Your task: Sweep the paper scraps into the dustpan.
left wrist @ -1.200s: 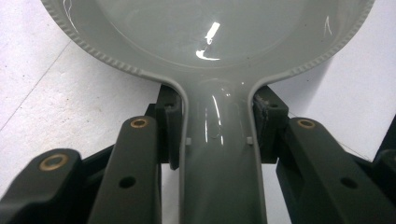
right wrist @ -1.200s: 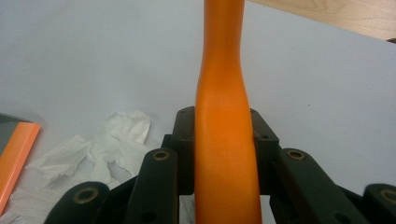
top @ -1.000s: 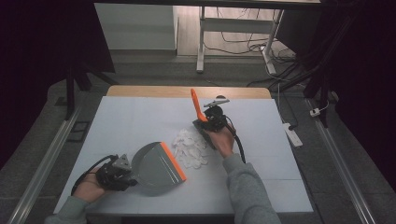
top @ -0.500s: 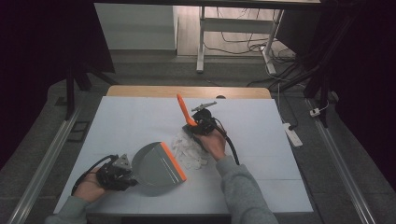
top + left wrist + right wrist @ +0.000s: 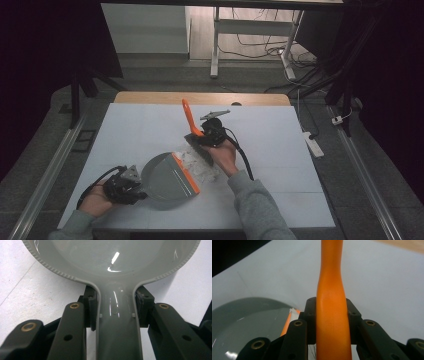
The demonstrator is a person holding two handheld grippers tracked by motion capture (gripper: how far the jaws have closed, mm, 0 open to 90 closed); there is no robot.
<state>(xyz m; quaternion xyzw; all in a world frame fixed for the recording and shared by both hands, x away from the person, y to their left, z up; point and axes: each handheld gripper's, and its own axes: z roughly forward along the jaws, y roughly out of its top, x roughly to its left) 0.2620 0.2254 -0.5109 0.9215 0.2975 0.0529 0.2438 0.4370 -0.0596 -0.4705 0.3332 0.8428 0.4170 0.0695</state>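
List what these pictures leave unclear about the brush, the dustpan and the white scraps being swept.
- Brush bristles: high view, hidden behind the right gripper and hand; right gripper view, cut off by the bottom edge.
- White scraps: high view, too small and blurred to tell material or count.
- Dustpan orange lip: left gripper view, cut off by the top edge, so whether scraps lie in the pan can't be seen there.
- Left gripper jaws: high view, too small to see.
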